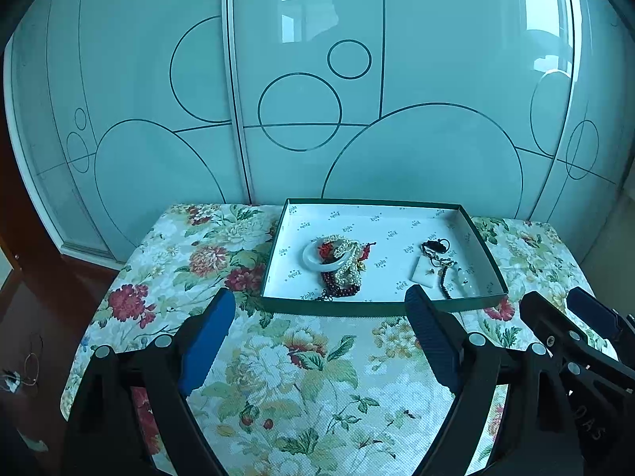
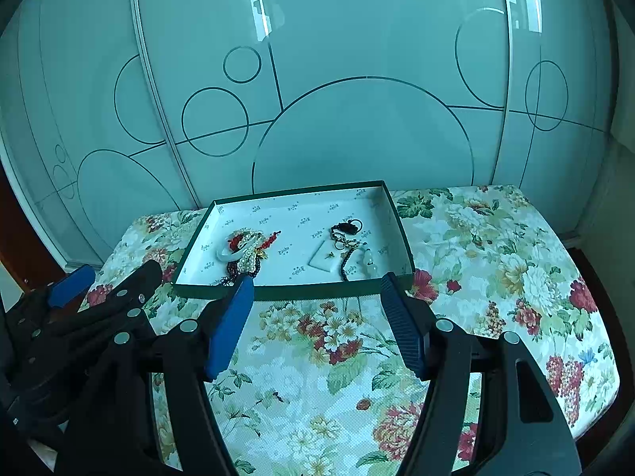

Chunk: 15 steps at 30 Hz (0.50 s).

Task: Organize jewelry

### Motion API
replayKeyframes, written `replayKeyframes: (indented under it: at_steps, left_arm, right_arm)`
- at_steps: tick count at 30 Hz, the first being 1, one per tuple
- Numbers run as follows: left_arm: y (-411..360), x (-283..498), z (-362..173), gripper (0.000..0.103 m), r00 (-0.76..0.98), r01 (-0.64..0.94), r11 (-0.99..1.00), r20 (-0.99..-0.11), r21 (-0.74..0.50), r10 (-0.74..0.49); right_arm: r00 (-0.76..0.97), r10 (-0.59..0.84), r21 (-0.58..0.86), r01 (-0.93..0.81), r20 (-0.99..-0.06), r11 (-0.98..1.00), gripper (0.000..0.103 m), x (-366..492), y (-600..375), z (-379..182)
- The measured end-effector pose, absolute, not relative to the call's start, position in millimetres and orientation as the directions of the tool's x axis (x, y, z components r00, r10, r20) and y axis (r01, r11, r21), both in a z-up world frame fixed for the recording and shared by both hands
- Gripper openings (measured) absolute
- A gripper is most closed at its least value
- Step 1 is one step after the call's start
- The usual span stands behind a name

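A shallow green tray (image 1: 381, 304) (image 2: 293, 291) with a white printed lining sits at the far side of the table. In its left part lies a tangle of pearl strands, red beads and a white bangle (image 1: 337, 263) (image 2: 246, 252). To the right lie a white card, a dark bead string and a pale pendant (image 1: 438, 265) (image 2: 349, 254). My left gripper (image 1: 321, 307) hovers open just short of the tray's near wall, nothing between its blue pads. My right gripper (image 2: 317, 291) stands open beside it, also empty, near the tray's front right.
A floral cloth (image 1: 309, 377) (image 2: 496, 261) covers the table. Frosted glass wardrobe doors (image 1: 317, 99) with circle patterns rise right behind it. Dark wooden floor (image 1: 31, 317) shows at the left. Each gripper appears at the edge of the other's view.
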<state>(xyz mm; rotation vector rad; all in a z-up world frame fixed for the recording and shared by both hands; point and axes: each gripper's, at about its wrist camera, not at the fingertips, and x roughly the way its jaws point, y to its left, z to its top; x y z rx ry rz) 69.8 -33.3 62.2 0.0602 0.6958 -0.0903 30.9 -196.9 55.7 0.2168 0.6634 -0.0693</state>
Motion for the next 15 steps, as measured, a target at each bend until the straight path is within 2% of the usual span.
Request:
replayKeyframes:
  at_steps: [9, 15]
  left_arm:
    - [-38.9, 72.8, 58.0, 0.087, 0.768, 0.104, 0.992, -0.639, 0.074, -0.033]
    - [-38.7, 77.8, 55.7, 0.087, 0.77, 0.114, 0.992, -0.636, 0.047, -0.059]
  right_arm:
    - [0.78, 0.008, 0.175, 0.131, -0.625, 0.976, 0.066, 35.1, -196.7, 51.3]
    - [0.773, 0.007, 0.178, 0.137, -0.634, 0.974, 0.066, 38.2, -199.1, 45.7]
